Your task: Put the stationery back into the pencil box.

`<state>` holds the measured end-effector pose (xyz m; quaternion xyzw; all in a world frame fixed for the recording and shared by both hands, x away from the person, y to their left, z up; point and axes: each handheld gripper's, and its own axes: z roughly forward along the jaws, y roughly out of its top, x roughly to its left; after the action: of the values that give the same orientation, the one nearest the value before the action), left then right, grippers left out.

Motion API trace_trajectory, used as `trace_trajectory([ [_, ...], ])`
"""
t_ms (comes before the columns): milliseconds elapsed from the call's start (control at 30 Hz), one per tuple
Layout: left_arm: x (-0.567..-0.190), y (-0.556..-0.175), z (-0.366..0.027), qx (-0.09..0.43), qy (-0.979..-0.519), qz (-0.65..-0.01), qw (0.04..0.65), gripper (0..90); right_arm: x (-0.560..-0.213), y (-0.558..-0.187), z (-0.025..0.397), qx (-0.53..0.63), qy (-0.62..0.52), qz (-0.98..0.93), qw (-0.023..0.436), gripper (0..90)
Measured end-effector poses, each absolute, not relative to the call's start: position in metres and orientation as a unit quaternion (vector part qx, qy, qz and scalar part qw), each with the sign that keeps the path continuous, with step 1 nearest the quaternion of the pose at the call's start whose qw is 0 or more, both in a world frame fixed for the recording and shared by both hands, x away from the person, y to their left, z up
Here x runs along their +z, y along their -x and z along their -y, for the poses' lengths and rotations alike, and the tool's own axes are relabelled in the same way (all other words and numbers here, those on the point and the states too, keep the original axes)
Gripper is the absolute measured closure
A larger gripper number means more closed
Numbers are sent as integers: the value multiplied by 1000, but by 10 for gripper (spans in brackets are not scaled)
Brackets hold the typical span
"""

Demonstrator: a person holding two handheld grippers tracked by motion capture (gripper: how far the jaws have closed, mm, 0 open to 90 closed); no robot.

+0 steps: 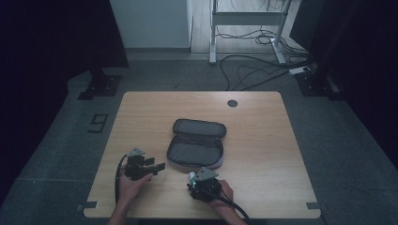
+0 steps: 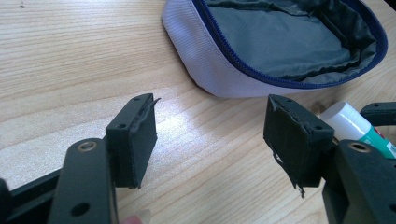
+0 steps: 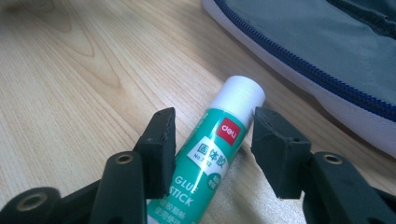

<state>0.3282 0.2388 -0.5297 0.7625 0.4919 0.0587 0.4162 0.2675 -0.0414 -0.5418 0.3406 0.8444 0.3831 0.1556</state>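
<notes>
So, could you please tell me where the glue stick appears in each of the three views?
High view: glue stick low centre, at the right gripper.
Left gripper view: its white cap at the right edge.
Right gripper view: centre, between the black jaws.
Shared landmark: the open pencil case, just beyond it.

A lab or recording room, by the look of it: one plain wooden table [image 1: 202, 112] stands alone on grey speckled floor, dark curtains [image 1: 56, 37] hang at both sides, and loose cables [image 1: 253, 70] snake across the floor to a power strip [image 1: 300, 71]. Behind, a white metal desk frame [image 1: 246, 21] stands against a pale wall.
</notes>
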Motion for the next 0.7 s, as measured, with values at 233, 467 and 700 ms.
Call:
trace_trajectory([
  [233,-530,-328,-239,58,-763,-492,415,349,-544,-268,44,374,-341,-848,158,550],
  [467,-531,-328,-239,57,-764,-492,414,349,-546,-268,47,368,-342,-850,155,638],
  [700,-532,-328,-239,57,-764,-493,413,349,-545,-270,50,368,-344,-851,146,647],
])
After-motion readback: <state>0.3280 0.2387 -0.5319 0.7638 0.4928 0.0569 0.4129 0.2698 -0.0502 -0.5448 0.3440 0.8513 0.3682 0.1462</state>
